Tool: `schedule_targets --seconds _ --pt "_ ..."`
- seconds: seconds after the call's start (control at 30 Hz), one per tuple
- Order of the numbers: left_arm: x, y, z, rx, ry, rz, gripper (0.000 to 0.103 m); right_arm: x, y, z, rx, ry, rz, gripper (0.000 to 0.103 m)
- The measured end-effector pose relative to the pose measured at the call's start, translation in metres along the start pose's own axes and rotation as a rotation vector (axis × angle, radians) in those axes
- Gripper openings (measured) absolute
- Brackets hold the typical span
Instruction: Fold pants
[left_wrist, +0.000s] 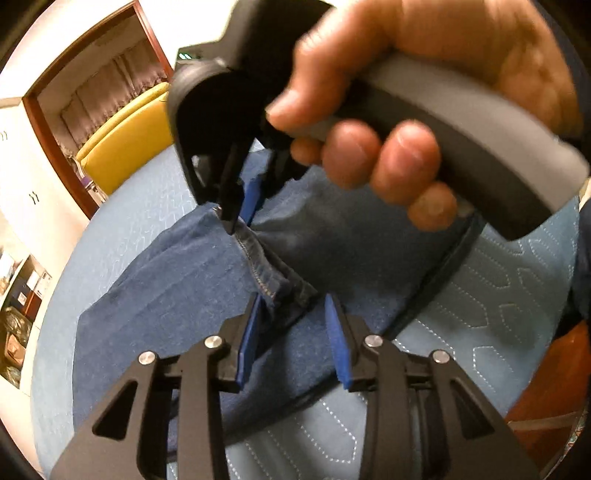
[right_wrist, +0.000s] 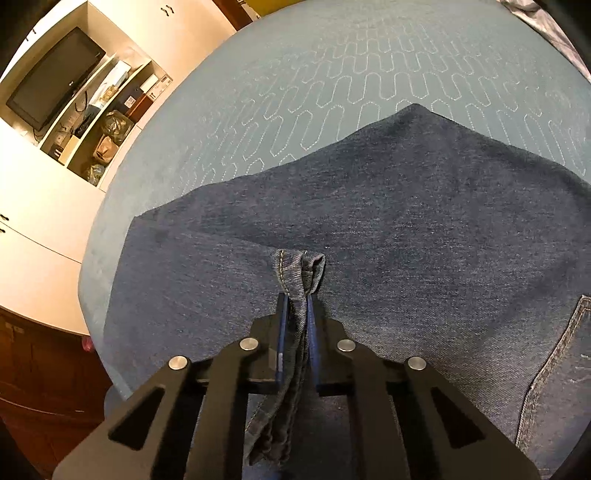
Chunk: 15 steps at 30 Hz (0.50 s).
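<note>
Denim jeans (right_wrist: 388, 229) fill the middle of both frames, spread over a pale blue quilted bed cover (right_wrist: 314, 74). In the left wrist view a stitched hem (left_wrist: 273, 273) runs from frame centre down to the lower middle, lengthwise between the grippers. At its upper end, the person's hand (left_wrist: 424, 122) angles the right gripper (left_wrist: 240, 210) down, pinching the hem. Below, the left gripper (left_wrist: 295, 339) sits spread, hem touching its left pad, nearer to clamp.
</note>
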<state>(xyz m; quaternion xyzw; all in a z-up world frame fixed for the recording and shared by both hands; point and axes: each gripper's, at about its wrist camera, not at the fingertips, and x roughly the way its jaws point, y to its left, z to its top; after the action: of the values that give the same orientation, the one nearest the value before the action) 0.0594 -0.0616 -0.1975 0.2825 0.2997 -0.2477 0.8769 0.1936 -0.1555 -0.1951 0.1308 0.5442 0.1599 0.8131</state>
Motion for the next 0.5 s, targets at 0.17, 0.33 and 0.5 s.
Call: schedule_targets --seconds 0.17,0.33,0.5 --pt "0.000 0.003 0.006 -0.006 -0.006 0.028 0.015 -0.011 0.002 0.002 0.002 -0.019 0.005 0.008" --pt "0.001 0.005 0.008 0.019 -0.003 0.023 0.014 -0.015 0.001 0.001 -0.015 -0.041 -0.020 0.006" --pt "0.007 -0.001 0.005 -0.005 0.007 -0.008 0.028 -0.003 0.002 -0.006 -0.048 -0.045 -0.071 0.006"
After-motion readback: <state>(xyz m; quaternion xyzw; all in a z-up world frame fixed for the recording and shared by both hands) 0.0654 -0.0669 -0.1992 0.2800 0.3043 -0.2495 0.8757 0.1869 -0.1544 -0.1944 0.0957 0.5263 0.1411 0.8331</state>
